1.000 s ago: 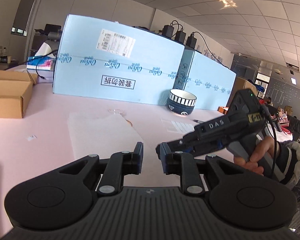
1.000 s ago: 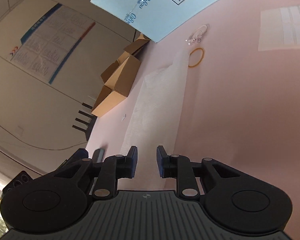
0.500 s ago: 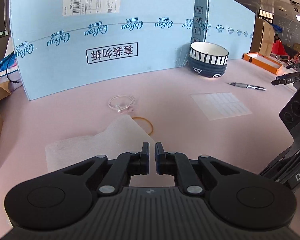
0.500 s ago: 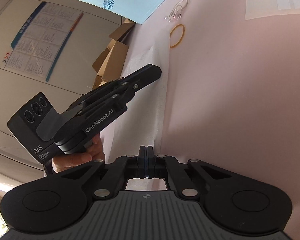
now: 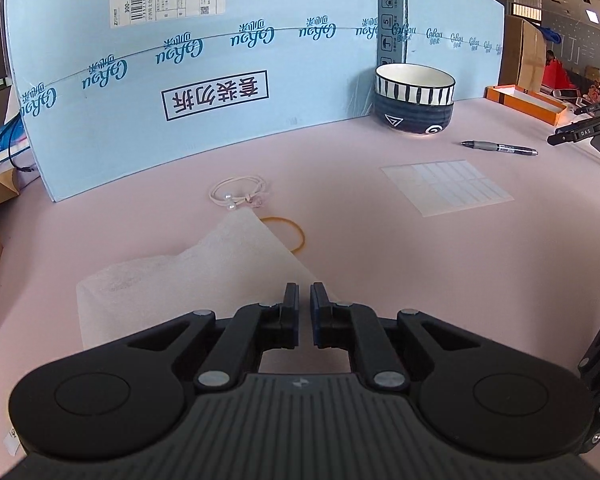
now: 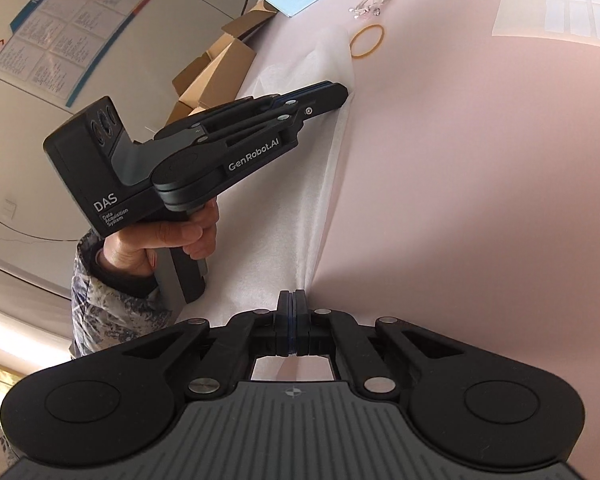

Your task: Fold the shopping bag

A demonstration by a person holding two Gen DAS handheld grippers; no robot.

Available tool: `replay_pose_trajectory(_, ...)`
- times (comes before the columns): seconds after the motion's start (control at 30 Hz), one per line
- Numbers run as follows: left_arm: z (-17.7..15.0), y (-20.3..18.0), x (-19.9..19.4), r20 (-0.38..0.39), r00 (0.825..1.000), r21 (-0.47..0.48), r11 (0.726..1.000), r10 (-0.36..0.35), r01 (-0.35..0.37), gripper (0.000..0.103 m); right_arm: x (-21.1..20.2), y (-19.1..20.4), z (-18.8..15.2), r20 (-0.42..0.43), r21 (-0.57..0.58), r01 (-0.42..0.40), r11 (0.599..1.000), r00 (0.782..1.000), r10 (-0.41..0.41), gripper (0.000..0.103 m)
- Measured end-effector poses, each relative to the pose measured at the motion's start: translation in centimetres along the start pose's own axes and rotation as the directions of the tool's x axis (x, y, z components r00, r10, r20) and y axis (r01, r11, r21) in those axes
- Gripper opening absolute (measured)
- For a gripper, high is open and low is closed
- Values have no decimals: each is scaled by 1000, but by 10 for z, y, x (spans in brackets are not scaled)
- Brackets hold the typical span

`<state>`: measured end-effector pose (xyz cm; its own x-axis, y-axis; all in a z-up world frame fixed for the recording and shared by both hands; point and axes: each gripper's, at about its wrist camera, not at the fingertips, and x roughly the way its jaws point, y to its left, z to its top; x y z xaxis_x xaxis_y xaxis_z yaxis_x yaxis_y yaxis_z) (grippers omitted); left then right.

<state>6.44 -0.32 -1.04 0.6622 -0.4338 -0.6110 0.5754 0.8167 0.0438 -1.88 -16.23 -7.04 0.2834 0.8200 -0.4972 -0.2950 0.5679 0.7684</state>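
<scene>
Shopping bag (image 6: 284,216), white, lay flat mid-frame on pink table (image 6: 480,200); bare table to its right. Right gripper (image 6: 295,300) pinched shut on near edge. Left gripper (image 6: 340,94), angled down, clamped far edge; jaws had just been closing.

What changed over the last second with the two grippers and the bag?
Both jaws have closed. The right gripper pinched the near edge of the white bag and lifts it slightly. The left gripper swung in over the bag's right edge and clamped it, raising that side. The rubber band, hair tie, bowl and pen stayed put.
</scene>
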Motion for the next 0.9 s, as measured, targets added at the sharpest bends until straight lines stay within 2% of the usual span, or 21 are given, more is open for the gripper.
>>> replay_pose_trajectory(0.3, -1, -4, -1, 13, 1000, 21, 1000, 20, -20, 6, -9, 32, -25, -56, -149, 64, 987, 996, -73, 0)
replay_pose_trajectory(0.4, -2, -10, -1, 17, 999, 50, 998, 42, -42, 6, -12, 47, -32, -38, -224, 104, 969, 993, -115, 4)
replay_pose_trajectory(0.5, 0, -9, -6, 26, 998, 53, 997, 61, -62, 7, -26, 67, -39, 65, -342, 184, 921, 983, -172, 22)
replay_pose_trajectory(0.53, 2, -7, -12, 36, 997, 42, 997, 68, -70, 7, -33, 74, -42, 114, -379, 211, 901, 977, -181, 28)
replay_pose_trajectory(0.6, 5, -3, -32, 72, 995, 19, 997, 74, -76, 7, -41, 81, -42, 150, -411, 210, 887, 975, -162, 29)
replay_pose_trajectory(0.73, -1, 1, -81, 139, 989, 16, 999, 47, -50, 11, -28, 81, -41, 119, -427, 180, 886, 983, -142, 29)
replay_pose_trajectory(0.8, -22, 5, -102, 131, 991, -33, 999, 25, -21, 12, -12, 79, -40, 88, -437, 164, 884, 986, -140, 29)
replay_pose_trajectory(0.9, -55, 6, -117, 71, 997, -92, 996, 15, -8, 11, 5, 78, -40, 69, -461, 175, 870, 984, -161, 28)
